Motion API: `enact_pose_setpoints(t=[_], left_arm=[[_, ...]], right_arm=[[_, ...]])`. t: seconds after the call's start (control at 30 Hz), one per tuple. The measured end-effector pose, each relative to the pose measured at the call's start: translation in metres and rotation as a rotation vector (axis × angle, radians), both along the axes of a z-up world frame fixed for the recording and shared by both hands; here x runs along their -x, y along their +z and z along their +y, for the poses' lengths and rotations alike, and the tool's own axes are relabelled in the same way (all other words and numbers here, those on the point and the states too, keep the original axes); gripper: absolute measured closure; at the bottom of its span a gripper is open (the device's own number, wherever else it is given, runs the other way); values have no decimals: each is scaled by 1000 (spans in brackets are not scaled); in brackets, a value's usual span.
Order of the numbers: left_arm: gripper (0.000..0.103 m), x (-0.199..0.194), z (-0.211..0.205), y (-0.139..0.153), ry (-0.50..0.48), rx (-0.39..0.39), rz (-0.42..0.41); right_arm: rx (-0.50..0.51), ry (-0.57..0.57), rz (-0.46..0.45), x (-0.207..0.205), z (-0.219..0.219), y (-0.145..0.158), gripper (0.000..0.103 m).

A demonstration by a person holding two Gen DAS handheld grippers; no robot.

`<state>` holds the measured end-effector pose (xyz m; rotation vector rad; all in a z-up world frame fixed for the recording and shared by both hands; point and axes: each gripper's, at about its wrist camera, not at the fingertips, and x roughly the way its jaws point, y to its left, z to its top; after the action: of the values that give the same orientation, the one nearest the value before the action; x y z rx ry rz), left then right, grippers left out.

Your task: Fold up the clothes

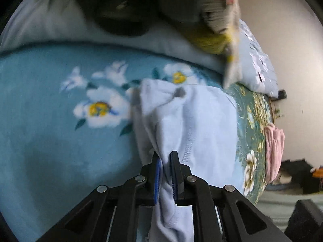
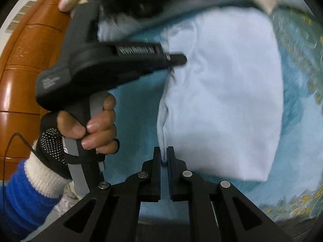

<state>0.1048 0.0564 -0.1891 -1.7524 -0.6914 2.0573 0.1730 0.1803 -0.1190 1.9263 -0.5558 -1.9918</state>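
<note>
A pale blue garment (image 1: 193, 121) lies partly folded on a blue floral bedspread (image 1: 50, 141). My left gripper (image 1: 165, 157) is shut on a bunched edge of it, and cloth hangs down between the fingers. In the right wrist view the same garment (image 2: 226, 100) spreads as a flat panel. My right gripper (image 2: 164, 151) is shut on its near left edge. The left gripper (image 2: 171, 60) also shows there, held by a gloved hand (image 2: 88, 129) and pinching the garment's left edge farther up.
A pile of dark and pale clothes (image 1: 125, 10) lies at the bed's far side on a pale pillow (image 1: 50, 20). A pink cloth (image 1: 274, 149) hangs over the bed's right edge. An orange wooden headboard (image 2: 26, 70) stands at left in the right wrist view.
</note>
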Motion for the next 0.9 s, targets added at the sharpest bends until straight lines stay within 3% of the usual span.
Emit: enact_pose_setpoints(t=[0.03,0.1,0.13,0.2,0.23,0.3,0.33,0.47,0.63,0.73,0.83,0.87,0.9], left_arm=[[89,0,-1,-1,13,-6,-9],[86,1,-3,-1,26,-6,-29],[83,2,-3,0,21,1,-30],[65,2,-3,9,9,31,-7],[61,2,-4,15,3,46,12],[42,2,-9,23,-3,54,51],[40,4,-10,23,-5,59,54],[39,19,-4,8,-9,54,24],[39,34,13,-18,10,6,-52],[42,36,16,-21,25,7,-49],[55,35,15,-21,37,15,-41],[66,35,15,-21,42,10,-39],[76,34,15,-21,45,0,-35]], right_arm=[[0,-7,-14,-1,1,-4,96],[17,-16,-17,-3,6,-6,75],[25,-23,-14,-5,10,-5,70],[52,-69,39,-9,28,6,63],[67,-108,68,-12,41,12,61],[88,-242,110,-19,81,19,49],[83,-335,103,-23,107,16,47],[35,-539,-72,-30,165,-21,47],[65,-529,-256,-21,159,-64,47],[51,-502,-263,-13,151,-68,45],[30,-468,-248,-8,143,-66,55],[23,-458,-246,-8,141,-66,70],[34,-453,-245,-7,140,-66,91]])
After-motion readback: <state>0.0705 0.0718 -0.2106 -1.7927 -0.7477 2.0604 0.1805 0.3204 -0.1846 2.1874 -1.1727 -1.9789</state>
